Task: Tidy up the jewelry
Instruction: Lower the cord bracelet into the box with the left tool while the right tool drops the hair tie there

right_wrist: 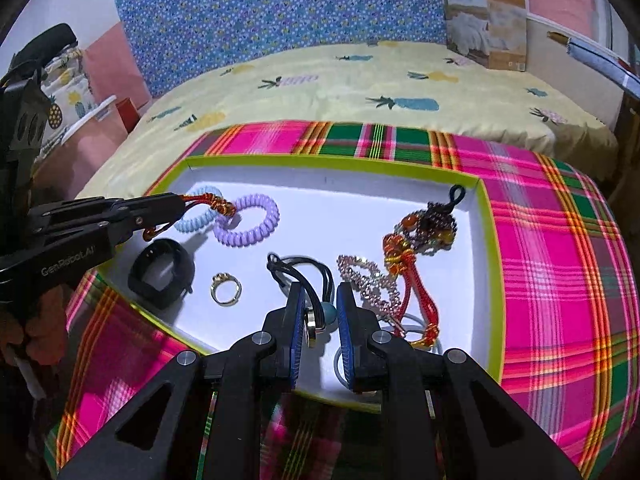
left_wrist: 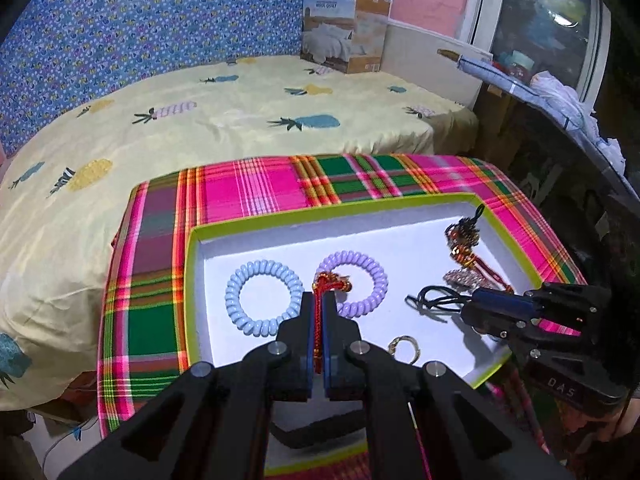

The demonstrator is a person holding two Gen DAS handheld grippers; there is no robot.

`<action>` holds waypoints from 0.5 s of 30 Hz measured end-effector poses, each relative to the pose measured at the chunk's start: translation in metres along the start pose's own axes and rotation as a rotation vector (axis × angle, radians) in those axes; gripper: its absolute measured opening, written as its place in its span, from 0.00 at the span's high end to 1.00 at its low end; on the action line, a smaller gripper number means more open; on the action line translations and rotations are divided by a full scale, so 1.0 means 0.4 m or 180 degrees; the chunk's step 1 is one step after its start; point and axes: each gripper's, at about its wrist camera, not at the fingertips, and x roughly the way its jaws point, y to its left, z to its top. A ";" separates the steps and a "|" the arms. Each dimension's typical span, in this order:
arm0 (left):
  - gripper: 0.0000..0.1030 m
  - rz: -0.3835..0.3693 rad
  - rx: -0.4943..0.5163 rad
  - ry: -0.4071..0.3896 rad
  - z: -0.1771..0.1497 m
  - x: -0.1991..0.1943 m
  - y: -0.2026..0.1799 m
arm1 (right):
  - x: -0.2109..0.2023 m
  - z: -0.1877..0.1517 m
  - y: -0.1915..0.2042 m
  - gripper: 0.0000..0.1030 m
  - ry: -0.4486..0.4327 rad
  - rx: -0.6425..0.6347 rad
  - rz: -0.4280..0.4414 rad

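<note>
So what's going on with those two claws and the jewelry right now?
Left tool shut on red braided cord, over the white tray. Right tool gripping black hair ties. Purple coil band lies just beneath the cord's knot.

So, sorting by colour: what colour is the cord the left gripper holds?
Red, with gold knots; the cord shows best in the left wrist view, pinched in the left gripper.
</note>
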 end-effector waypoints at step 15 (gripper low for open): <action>0.93 0.0116 0.0092 0.0073 -0.012 0.013 -0.011 | 0.011 0.002 0.006 0.81 0.0081 -0.0041 -0.0064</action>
